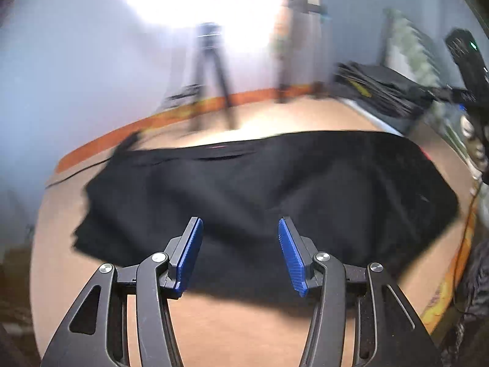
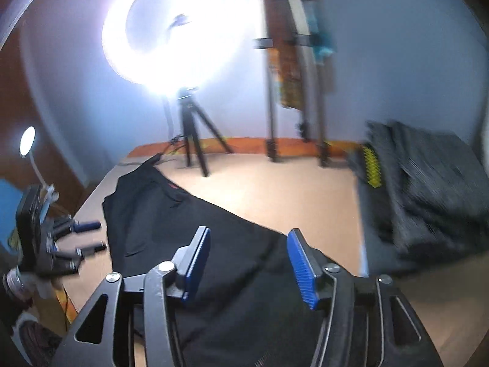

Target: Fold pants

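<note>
The black fabric pants (image 1: 259,195) are spread across the tan worktop (image 1: 244,330). The left gripper (image 1: 240,252) and right gripper (image 2: 249,264) are held wide apart, empty; the near edge should be pinched evenly.

Tan tabletop (image 1: 275,330) below me: black pants (image 1: 259,189) spread across its middle, dark folded clothes pile (image 2: 428,189) at far right corner, tripod (image 2: 195,140) along far edge.
</note>
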`<state>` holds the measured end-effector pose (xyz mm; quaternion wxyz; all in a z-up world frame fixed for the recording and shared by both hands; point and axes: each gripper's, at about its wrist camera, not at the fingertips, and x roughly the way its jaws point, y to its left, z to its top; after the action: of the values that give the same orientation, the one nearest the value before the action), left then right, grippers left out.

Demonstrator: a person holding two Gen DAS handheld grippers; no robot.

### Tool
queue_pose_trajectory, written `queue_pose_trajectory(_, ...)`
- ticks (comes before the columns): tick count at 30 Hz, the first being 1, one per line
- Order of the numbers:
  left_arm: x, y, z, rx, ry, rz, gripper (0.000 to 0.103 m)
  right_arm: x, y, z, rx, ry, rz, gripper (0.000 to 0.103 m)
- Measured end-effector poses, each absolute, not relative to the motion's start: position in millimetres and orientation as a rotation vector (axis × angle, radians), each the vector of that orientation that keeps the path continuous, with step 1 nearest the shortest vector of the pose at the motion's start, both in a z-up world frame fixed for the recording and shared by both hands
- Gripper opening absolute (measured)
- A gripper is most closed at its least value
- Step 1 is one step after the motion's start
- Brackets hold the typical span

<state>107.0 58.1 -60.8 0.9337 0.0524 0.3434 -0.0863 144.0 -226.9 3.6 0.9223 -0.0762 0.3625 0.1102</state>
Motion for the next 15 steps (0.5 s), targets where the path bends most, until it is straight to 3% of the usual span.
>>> queue_pose_trajectory(5,110,116,-67,0.021,0.711,-0.072,0.051,185,-192,-12,-0.236,0.774,0.3,0.065)
queue_pose_trajectory(11,117,182,-83,-0.116,0.746,0.035,0.051,235,-162,-46,-0.287,0.891,0.361,0.065)
queue_pose_trajectory(15,120,208,-94,-0.159,0.772,0.08,0.051,230,-141,-68,-0.343,0.974,0.427,0.058)
